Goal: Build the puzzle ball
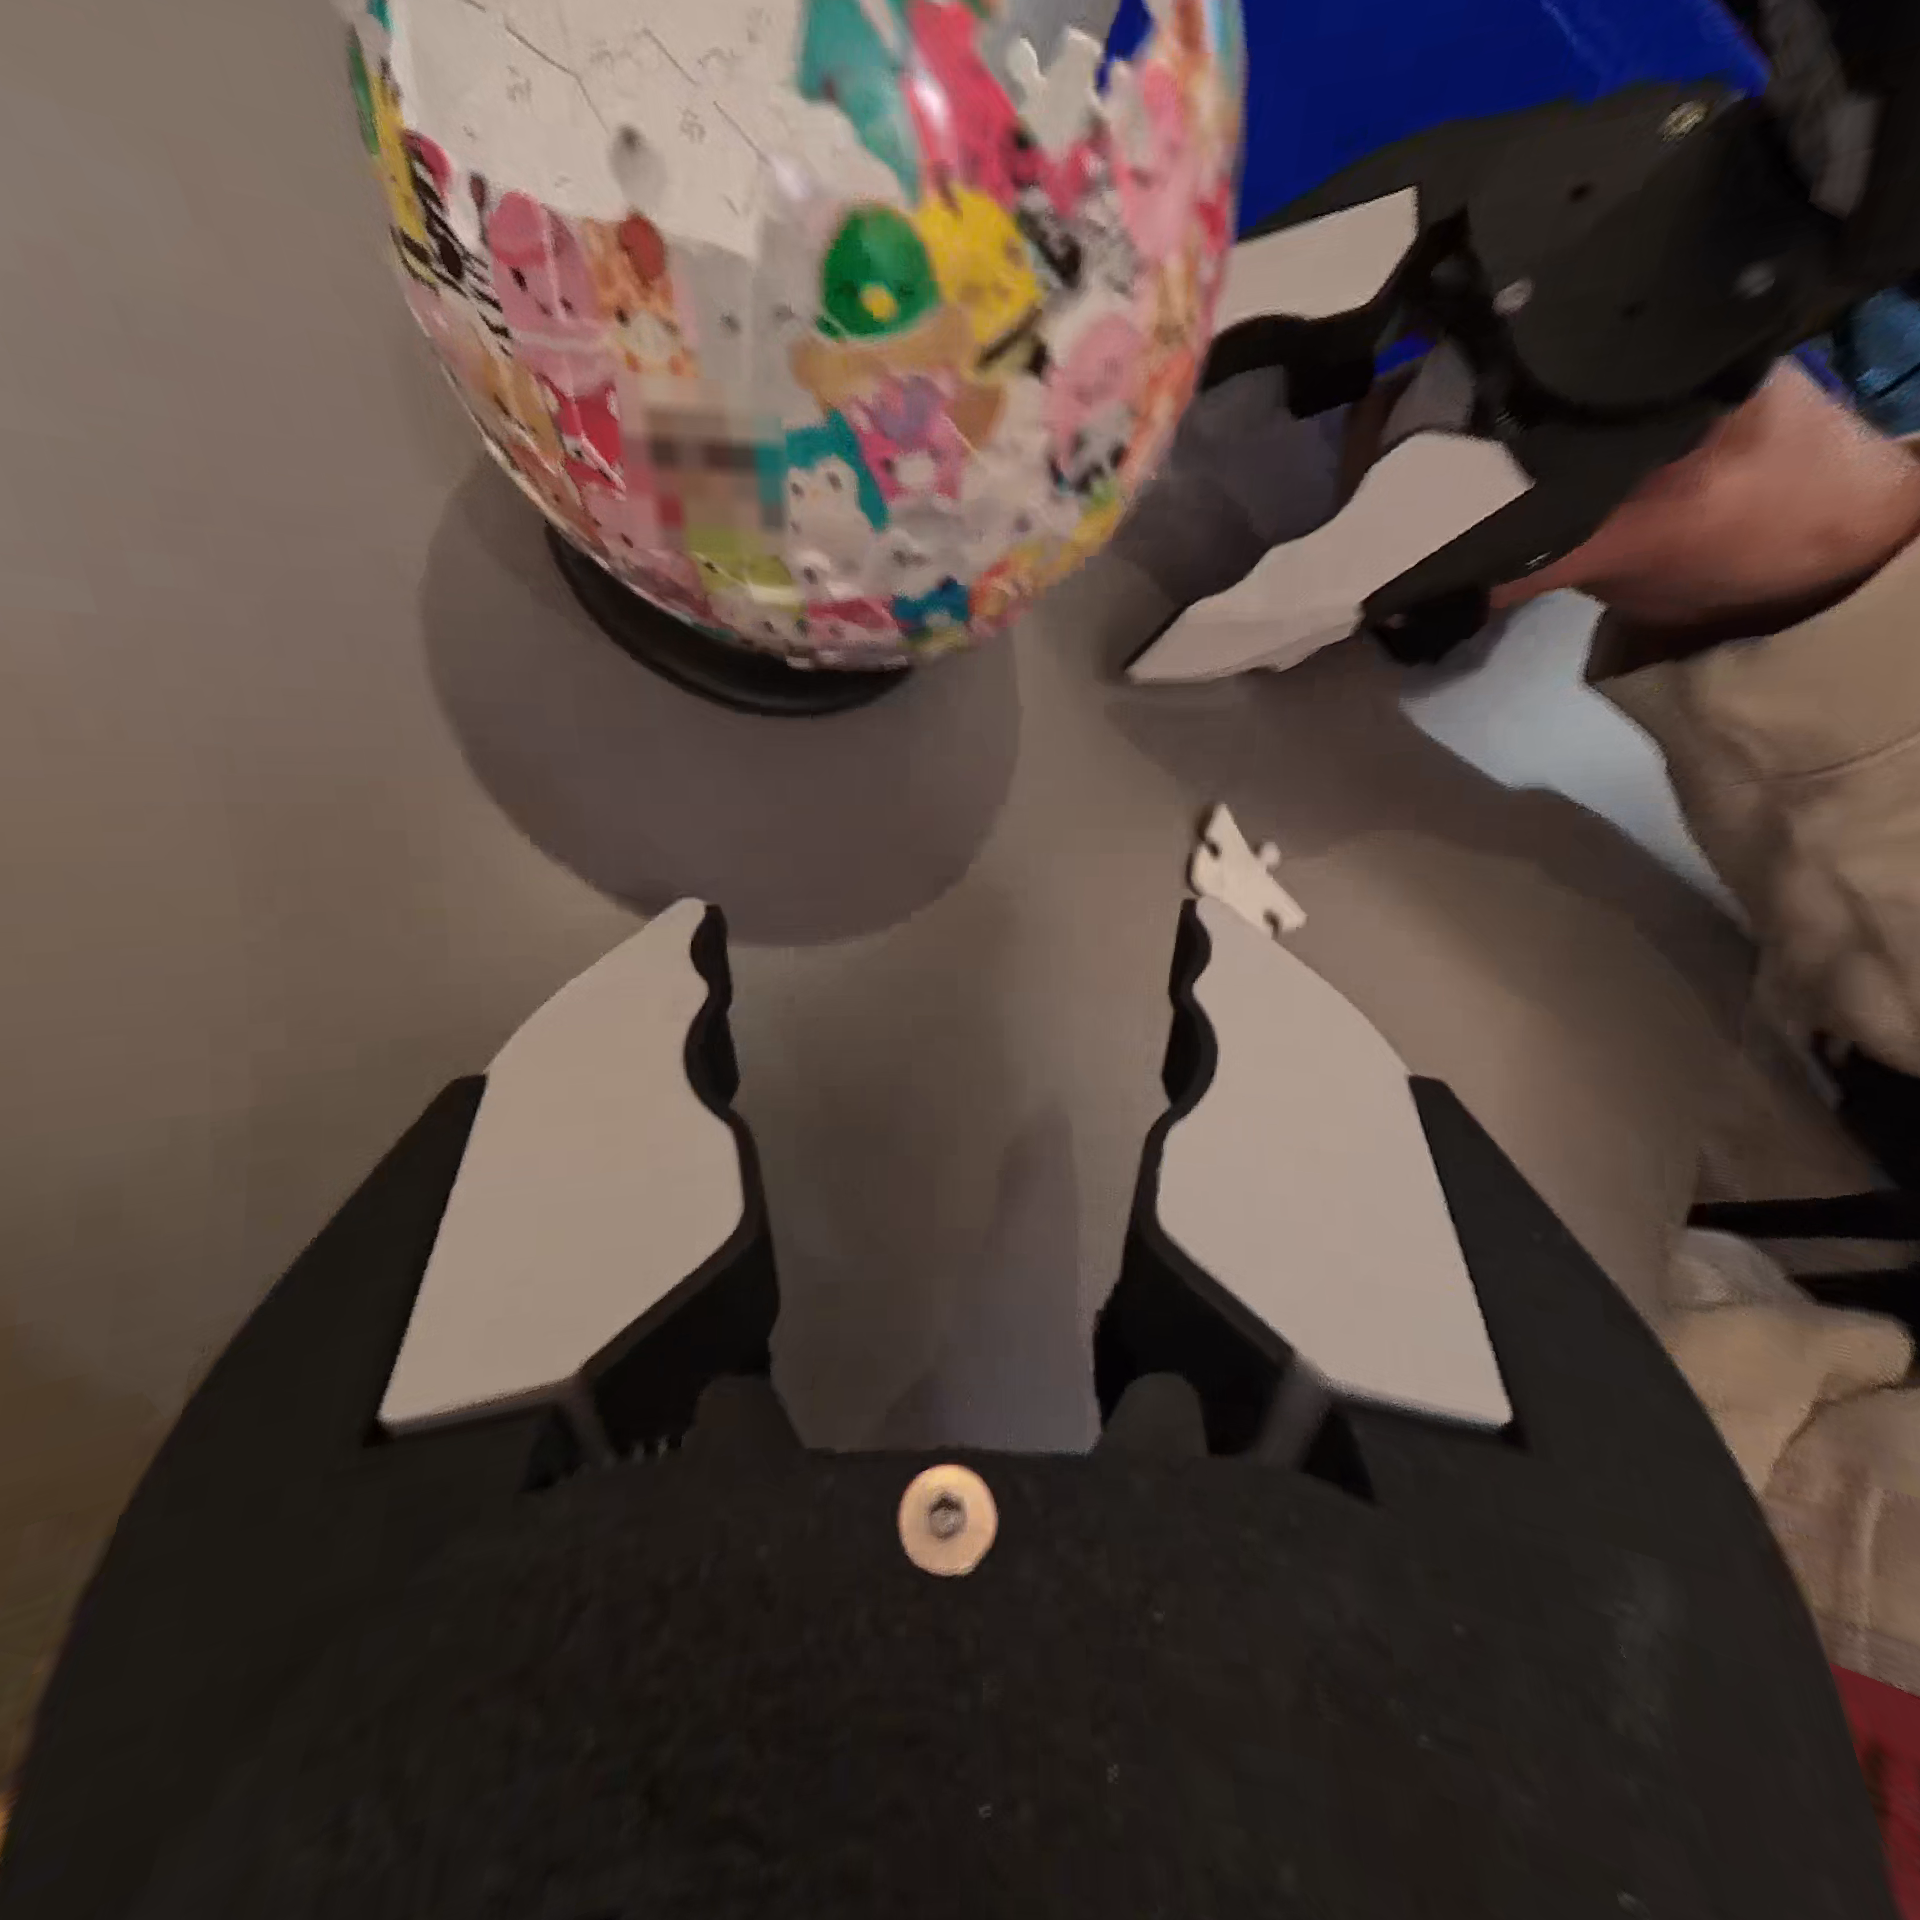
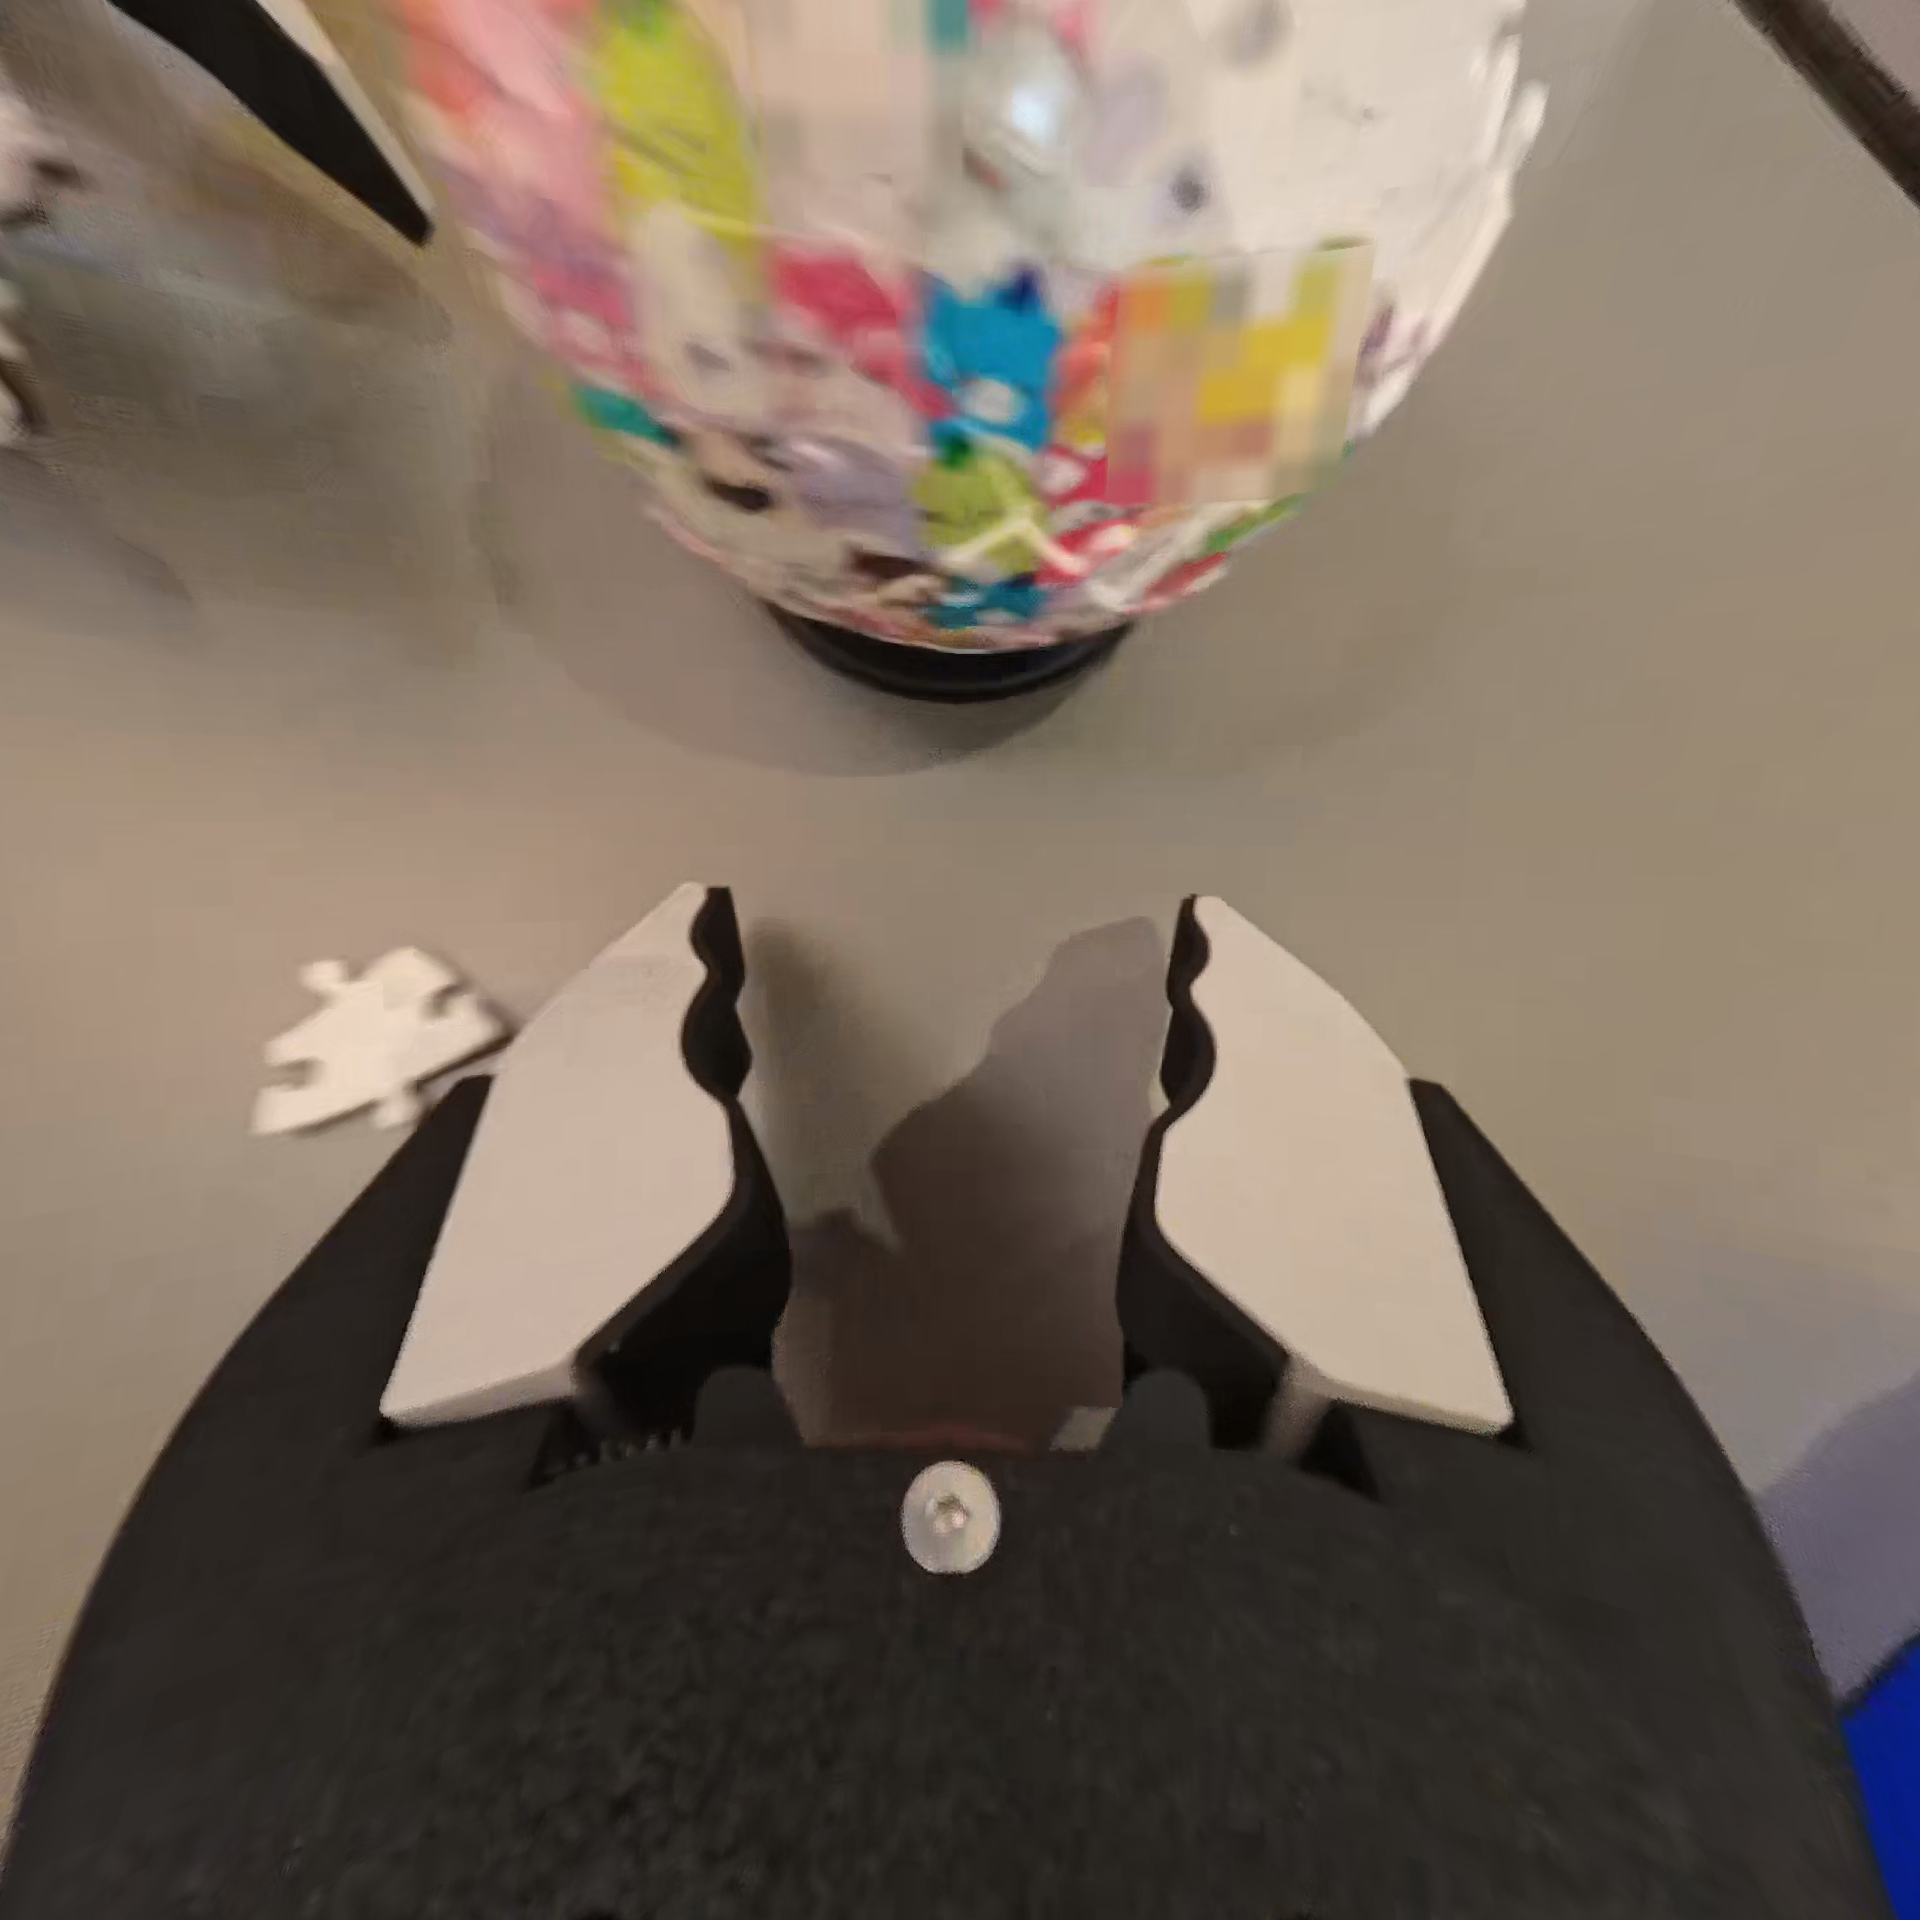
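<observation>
The colourful puzzle ball (image 1: 810, 332) stands on a black ring stand (image 1: 727, 665) on the grey table; its upper part has an open gap showing the white inside. It also shows in the right wrist view (image 2: 987, 343) on its stand (image 2: 945, 665). A loose white puzzle piece (image 1: 1242, 873) lies face down on the table, just past my left gripper's right fingertip; in the right wrist view the piece (image 2: 374, 1039) lies left of the right gripper. My left gripper (image 1: 951, 914) is open and empty. My right gripper (image 2: 956, 904) is open and empty; it also shows in the left wrist view (image 1: 1195, 520) right of the ball.
A blue box (image 1: 1455, 94) stands behind the ball at the right. A person's hand (image 1: 1714, 520) holds the right gripper, and a beige cloth (image 1: 1818, 831) lies at the table's right edge. A black finger of the left gripper (image 2: 312, 114) shows at the top left.
</observation>
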Available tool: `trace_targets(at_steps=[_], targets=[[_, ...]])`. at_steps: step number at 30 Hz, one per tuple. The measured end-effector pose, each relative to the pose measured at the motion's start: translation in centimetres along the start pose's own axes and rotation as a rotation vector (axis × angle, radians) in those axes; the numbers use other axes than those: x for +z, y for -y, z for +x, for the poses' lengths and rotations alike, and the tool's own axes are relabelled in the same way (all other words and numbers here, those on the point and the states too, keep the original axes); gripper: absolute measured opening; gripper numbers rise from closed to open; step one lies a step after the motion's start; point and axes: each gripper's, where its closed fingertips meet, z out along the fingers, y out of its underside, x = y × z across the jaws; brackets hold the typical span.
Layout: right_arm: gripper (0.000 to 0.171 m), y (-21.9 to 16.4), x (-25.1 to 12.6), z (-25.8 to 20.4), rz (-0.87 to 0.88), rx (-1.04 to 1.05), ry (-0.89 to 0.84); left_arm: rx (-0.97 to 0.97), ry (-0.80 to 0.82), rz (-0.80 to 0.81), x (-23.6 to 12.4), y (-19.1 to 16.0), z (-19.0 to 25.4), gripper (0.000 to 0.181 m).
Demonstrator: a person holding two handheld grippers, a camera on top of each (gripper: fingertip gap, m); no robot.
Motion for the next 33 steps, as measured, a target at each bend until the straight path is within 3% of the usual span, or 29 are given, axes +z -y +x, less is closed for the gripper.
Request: trace_targets(at_steps=[5,16,23,33], targets=[[0.082,2.2,2.1,0.0,0.004,0.023,0.199,0.007,0.015,0.046,2.2,2.2,-1.8,0.089],[0.087,4.0,3.4,-0.8,0.026,-0.019,0.347,0.065,-0.052,0.033,4.5,3.3,-1.2,0.104],[0.089,3.4,2.7,-4.2,0.012,-0.038,0.399,0.057,-0.068,-0.007,2.4,0.6,0.7,0.103],[0.093,0.7,0.1,-12.2,-0.065,-0.173,0.491,0.083,-0.064,-0.135,-2.0,-7.0,6.6,0.099]])
